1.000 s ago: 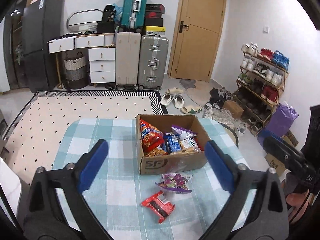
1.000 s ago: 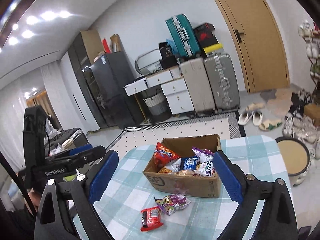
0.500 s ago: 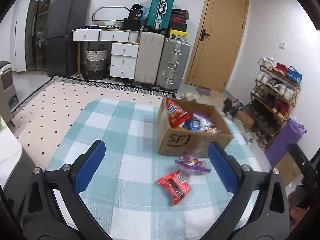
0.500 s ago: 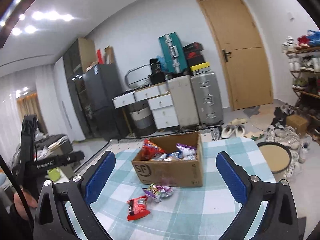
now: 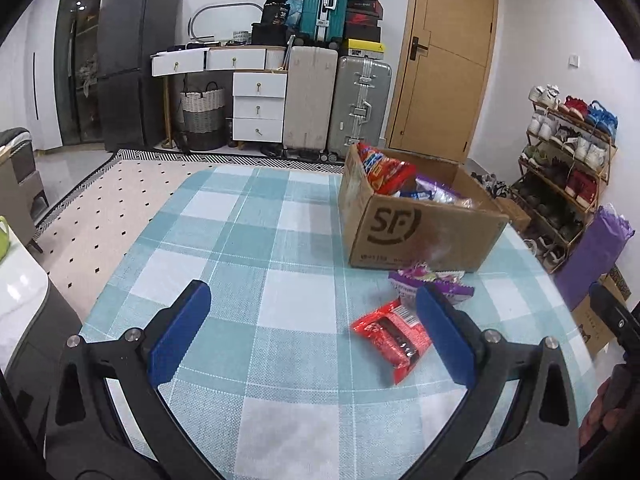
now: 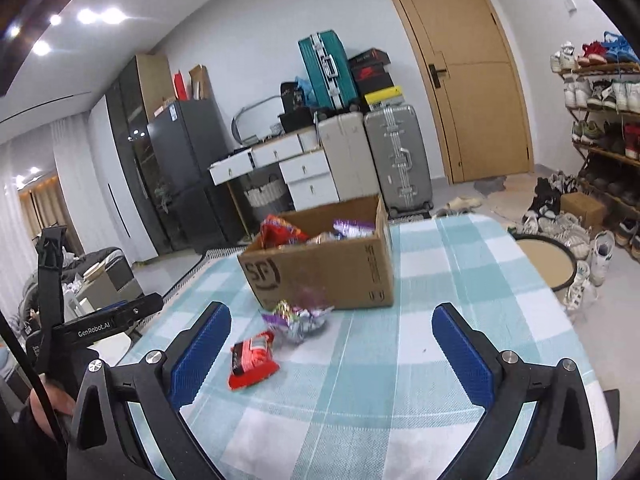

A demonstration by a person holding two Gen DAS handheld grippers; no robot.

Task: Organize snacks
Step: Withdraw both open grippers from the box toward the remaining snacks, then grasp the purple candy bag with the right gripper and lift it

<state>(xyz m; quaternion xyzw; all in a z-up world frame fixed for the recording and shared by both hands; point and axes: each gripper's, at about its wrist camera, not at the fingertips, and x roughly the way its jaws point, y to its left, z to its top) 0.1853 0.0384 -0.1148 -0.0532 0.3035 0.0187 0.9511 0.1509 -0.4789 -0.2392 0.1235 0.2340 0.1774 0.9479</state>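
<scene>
Since the red snack packet [image 5: 390, 334] and purple candy bag [image 5: 430, 282] lie outside the SF cardboard box [image 5: 404, 232], both my tongs, left gripper [image 5: 316, 334] and right gripper [image 6: 330, 354], hang wide open, empty.

Woven tablecloth [image 5: 256, 240], matt cardboard box [image 5: 404, 236], glossy wrappers [image 5: 394, 334]

open tongs [image 6: 330, 346], red packet [image 6: 253, 358], snack box [image 6: 320, 264]

You have an open brown cardboard box [image 5: 416, 236] of snacks at two o'clock; a shiny purple packet [image 5: 430, 282] touches its front, a red wrapper [image 5: 390, 334] lying flat nearer you.
</scene>
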